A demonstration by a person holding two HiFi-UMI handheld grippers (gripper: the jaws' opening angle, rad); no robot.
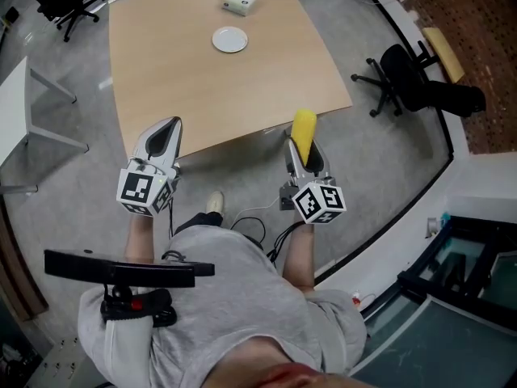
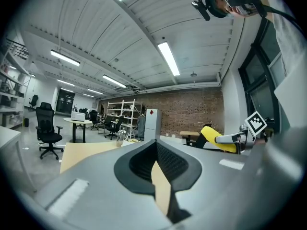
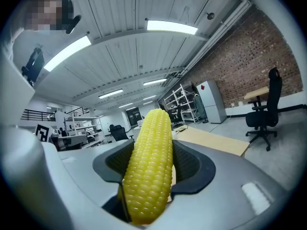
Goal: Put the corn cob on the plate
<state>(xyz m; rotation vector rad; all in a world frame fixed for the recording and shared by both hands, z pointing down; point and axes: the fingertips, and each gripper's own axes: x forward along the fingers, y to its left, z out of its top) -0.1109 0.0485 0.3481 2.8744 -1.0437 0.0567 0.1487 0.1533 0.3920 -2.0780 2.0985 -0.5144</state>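
While a person in a grey shirt [image 1: 242,297] stands at the near edge of a pale wooden bench [image 1: 202,87], each hand holds a claw out in front, level with that edge.

The right claw [image 1: 305,153] is clamped on a yellow corn cob [image 1: 304,130]. The right gripper view shows the cob standing lengthwise between the two dark pads, which press on its sides. Its rounded tip juts well past the claw. Held this way, the cob looks secure for carrying, and its free end should be able to reach the plate first.

The left claw [image 1: 167,128] carries nothing. In the left gripper view its pads are drawn together, with only a thin slit between them. It hangs apart from the right one, to the person's left, probably kept out of the way since one claw is enough for this job.

The cob is in the air just over the near edge of the bench, not yet over the plate. The small white plate [image 1: 230,39] lies bare toward the far side of the bench, well apart from the cob, so a long forward reach seems to be needed. Just beyond the plate sits a small white box [image 1: 239,1]. A black office chair [image 1: 404,75] stands on the floor off the bench's right side.
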